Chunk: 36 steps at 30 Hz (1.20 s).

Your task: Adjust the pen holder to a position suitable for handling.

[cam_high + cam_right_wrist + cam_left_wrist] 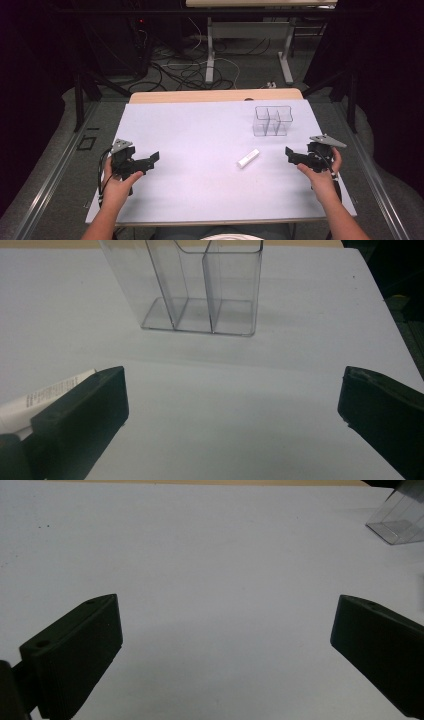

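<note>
Right now the left hand-held gripper (150,161) is hovering at the counter's (200,190) eight o'clock, jaws gaping wide and gripping nothing. The right hand-held gripper (291,155) is hovering at four o'clock, equally wide and empty. Between them, toward three o'clock, the white tube (248,158) is lying flat, with the clear organizer (272,121) standing at its one o'clock.

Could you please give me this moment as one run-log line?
left gripper: open, empty | right gripper: open, empty | tube: lying on table, untouched | organizer: upright, empty
</note>
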### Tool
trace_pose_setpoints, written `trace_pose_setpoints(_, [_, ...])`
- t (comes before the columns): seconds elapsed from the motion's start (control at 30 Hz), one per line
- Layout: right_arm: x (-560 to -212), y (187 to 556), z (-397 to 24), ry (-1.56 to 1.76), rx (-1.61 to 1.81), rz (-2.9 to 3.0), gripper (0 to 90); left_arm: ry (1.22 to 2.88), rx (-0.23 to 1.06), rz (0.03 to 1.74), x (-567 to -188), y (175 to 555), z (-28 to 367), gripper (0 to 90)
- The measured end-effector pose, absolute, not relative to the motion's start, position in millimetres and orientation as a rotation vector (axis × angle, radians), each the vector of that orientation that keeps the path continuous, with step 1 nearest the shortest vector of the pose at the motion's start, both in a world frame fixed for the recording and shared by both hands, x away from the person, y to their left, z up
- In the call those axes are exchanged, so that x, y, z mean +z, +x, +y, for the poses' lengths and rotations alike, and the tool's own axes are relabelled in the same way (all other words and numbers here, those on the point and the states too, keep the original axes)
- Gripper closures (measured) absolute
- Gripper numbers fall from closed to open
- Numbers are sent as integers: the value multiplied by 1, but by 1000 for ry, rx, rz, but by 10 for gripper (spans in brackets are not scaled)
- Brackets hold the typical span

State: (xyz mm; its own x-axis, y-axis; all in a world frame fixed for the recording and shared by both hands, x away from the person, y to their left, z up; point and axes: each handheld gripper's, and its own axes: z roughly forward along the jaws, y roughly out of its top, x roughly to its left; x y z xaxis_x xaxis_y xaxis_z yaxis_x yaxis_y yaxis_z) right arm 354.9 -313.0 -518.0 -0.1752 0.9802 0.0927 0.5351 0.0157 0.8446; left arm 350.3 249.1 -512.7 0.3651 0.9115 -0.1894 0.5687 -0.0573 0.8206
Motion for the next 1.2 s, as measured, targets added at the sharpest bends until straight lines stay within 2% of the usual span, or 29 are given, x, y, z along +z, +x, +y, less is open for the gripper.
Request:
trace_pose_setpoints(0.3, [-523,355,-314,1538,1030,1769,0,1735,550,1321,-512,351,251,3])
trace_pose_setpoints(0.63, [-524,358,-314,1522,987,1800,41,1761,549,1324,-516,352,249,2])
trace_pose_setpoints(0.73, [-523,358,-312,1506,973,1826,139,1766,552,1323,-516,351,249,2])
trace_pose_setpoints(0.83, [-520,359,-310,1499,964,1829,170,1768,558,1318,-516,348,248,1])
trace_pose_setpoints(0.97, [-516,361,-309,1466,961,1838,257,1769,565,1315,-515,347,248,1])
trace_pose_setpoints(1.2, [-506,368,-307,1442,997,1862,312,1768,578,1311,-517,345,249,1])
